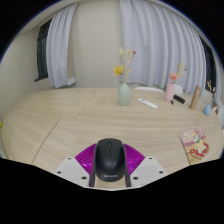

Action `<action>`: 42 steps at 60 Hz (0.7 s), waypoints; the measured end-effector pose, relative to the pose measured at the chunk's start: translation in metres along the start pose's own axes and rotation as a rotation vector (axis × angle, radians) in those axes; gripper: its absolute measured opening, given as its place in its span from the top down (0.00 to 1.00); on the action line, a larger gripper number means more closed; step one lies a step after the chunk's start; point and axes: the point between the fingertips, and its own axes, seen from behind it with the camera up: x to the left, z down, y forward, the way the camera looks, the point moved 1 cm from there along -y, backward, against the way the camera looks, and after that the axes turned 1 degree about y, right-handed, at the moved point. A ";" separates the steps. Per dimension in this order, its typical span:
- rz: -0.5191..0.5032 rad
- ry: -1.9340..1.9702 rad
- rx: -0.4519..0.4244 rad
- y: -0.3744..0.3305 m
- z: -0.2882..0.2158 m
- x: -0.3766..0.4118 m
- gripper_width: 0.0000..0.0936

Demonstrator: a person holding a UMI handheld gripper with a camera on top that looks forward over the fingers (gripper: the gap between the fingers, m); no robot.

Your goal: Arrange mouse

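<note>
A black computer mouse (109, 158) sits between my gripper's (109, 166) two fingers, its back end towards the camera and a small logo on it. The magenta pads (86, 158) lie against its left and right sides with no gap showing. The gripper is shut on the mouse. The wooden table (70, 118) stretches out beyond the fingers. The mouse's underside is hidden, so I cannot tell whether it touches the table.
A pale green vase with flowers (124, 92) stands at the far middle of the table, a small white object (148, 102) beside it. A colourful booklet (197, 143) lies at the right. Several small items (180, 88) stand at the far right. Curtains hang behind.
</note>
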 end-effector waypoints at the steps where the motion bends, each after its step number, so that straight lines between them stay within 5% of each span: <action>1: -0.001 0.015 -0.012 -0.004 -0.013 -0.008 0.57; 16: 0.180 0.106 -0.116 -0.015 -0.113 -0.227 0.57; 29: 0.322 0.144 -0.014 0.021 -0.037 -0.413 0.57; 42: 0.295 0.154 0.080 0.048 0.039 -0.465 0.57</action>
